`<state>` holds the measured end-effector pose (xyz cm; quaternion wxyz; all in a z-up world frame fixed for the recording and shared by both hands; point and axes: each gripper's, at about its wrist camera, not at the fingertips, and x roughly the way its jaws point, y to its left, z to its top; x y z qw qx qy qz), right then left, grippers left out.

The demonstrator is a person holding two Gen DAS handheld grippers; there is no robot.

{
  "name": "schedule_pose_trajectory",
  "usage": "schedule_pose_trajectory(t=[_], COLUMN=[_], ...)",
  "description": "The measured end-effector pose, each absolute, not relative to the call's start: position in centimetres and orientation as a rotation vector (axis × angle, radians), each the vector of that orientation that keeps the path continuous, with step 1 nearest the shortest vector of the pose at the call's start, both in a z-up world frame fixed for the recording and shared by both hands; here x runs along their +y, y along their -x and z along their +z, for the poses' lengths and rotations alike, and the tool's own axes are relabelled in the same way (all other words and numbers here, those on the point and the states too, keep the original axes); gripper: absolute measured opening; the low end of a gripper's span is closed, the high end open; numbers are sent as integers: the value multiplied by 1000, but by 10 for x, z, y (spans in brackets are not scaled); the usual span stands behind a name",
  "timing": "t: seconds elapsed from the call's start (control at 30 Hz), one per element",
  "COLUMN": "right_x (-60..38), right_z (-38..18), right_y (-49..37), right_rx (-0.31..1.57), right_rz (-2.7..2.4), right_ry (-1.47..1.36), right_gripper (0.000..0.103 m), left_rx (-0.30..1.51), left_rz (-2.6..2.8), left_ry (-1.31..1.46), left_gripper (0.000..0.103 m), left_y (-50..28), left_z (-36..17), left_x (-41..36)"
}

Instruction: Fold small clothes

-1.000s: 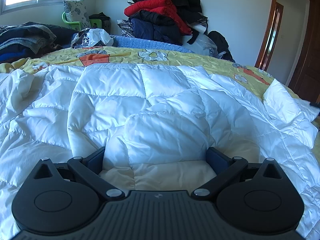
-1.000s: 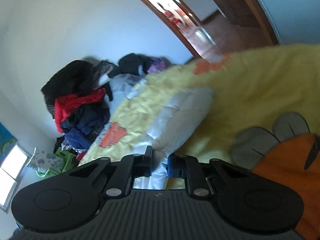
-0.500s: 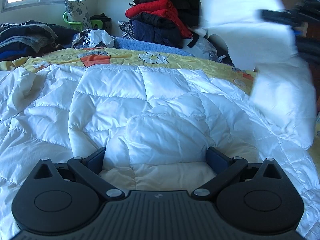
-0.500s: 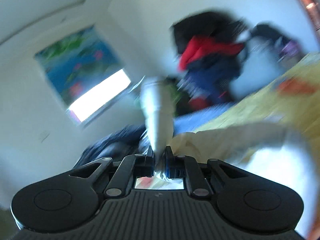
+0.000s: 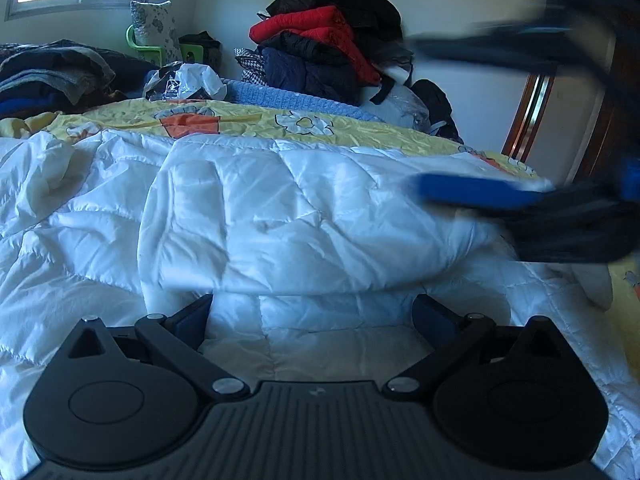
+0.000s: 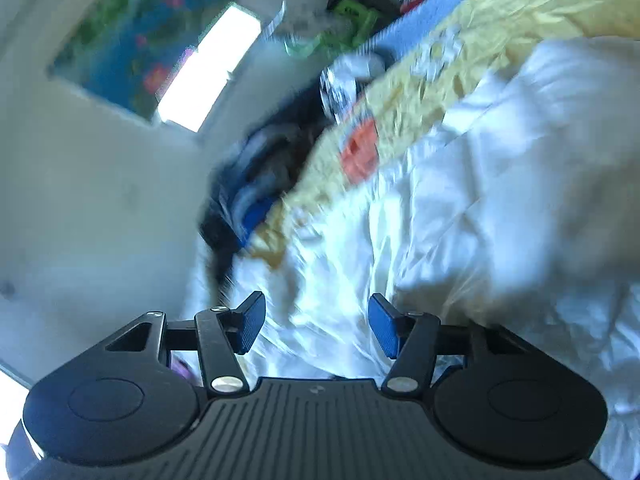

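Observation:
A white quilted puffer jacket (image 5: 280, 216) lies spread on the bed, with its right sleeve (image 5: 360, 240) folded across the body. My left gripper (image 5: 312, 320) is open, its jaws wide, resting low on the jacket's near edge. My right gripper (image 6: 316, 326) is open and empty above the jacket (image 6: 500, 184), tilted and blurred by motion. It also shows in the left wrist view (image 5: 520, 196) as a blurred blue and black shape over the jacket's right side.
A yellow flowered bedspread (image 5: 248, 120) lies under the jacket. A pile of red, navy and black coats (image 5: 328, 40) stands against the far wall. Dark clothes (image 5: 52, 76) are heaped at the far left. A wooden door frame (image 5: 528, 116) is at the right.
My right gripper carried the sleeve up and over the jacket, laid it across the body and opened, letting it go. My left gripper stayed open in the same place.

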<state>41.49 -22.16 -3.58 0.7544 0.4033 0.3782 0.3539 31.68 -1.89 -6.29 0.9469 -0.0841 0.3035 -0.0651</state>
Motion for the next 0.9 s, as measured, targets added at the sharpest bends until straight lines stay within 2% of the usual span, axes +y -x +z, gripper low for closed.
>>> schedule_pose_trajectory(t=[0.03,0.1,0.17,0.23,0.43,0.5,0.63,0.8,0.9], right_x=[-237,-272,-299,-318,-323,-316,-312,-314,-311], right_z=[-34,-34,-34,-41,-75,-73,-76,-77,-76], right_y=[-403,-369,-331,-300,-283,-284,-275,-272,-268], right_rx=[775,656,548,471,540,539,516,473,454], right_rz=[764,710,554,359,285,296,329,334,334], right_ry=[-911,-929,-801,-637,-502,-467,-414,-419,-400], right_gripper=[63,78,86,89,90,103,102,101,101], left_rx=[618,617,614,610,592,594,625,631,621], left_rz=[-134,-138,-143,-150,-157,-145,-143,-84,-10], left_ry=[175,188,209,233,336,357,489,861,956], left_gripper=[103,103,103,103,103,103,103,103,103], left_y=[-317,-317,-318,-318,-314,-311,-311,-321,-326], left_z=[-63,-63,-63,-63,-61,-56,-49,-57,-58], left_x=[-18,-16,-13,-9,8,11,25,62,72])
